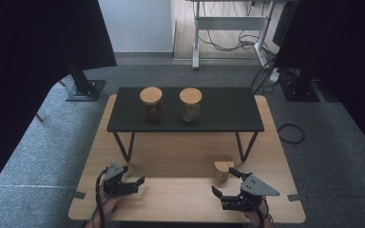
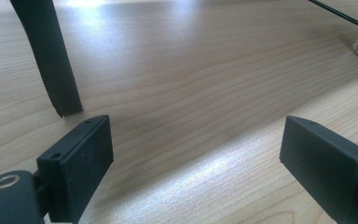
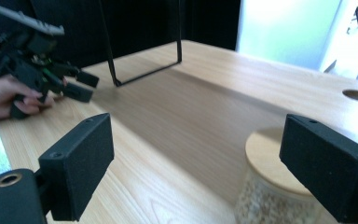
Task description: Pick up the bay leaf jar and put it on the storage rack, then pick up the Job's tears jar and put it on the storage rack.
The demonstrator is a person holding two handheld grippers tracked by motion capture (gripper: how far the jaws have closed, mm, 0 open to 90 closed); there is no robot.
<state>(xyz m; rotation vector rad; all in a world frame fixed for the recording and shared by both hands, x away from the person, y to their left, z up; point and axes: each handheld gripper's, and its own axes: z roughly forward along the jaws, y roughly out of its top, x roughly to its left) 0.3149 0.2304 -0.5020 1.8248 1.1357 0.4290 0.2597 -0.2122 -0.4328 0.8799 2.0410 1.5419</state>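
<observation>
We have the jar [image 1: 223, 171] standing upright on the wooden table [image 1: 180, 199], near the front right, its round wooden lid on top and pale grains visible through the glass in the right gripper view [image 3: 279, 186]. Our right gripper [image 1: 227, 183] sits just in front of it and slightly to its right, jaws spread wide and empty, one jaw reaching up beside the jar's right flank. From that gripper's own camera the jar lies low between the jaws but closer to the right-hand one, so we judge the coming move turns on shifting sideways to centre the jar before closing. Its long axis is vertical, which suits a grasp around the body from the side. Our left gripper [image 1: 134, 183] rests well apart on the left half of the table, also wide open with nothing between its jaws, near one leg [image 2: 51, 60] of the small black shelf [image 1: 185, 121]; it is clearly the farther of the two. Two more lidded jars [image 1: 151, 102] stand side by side on top of that shelf.
</observation>
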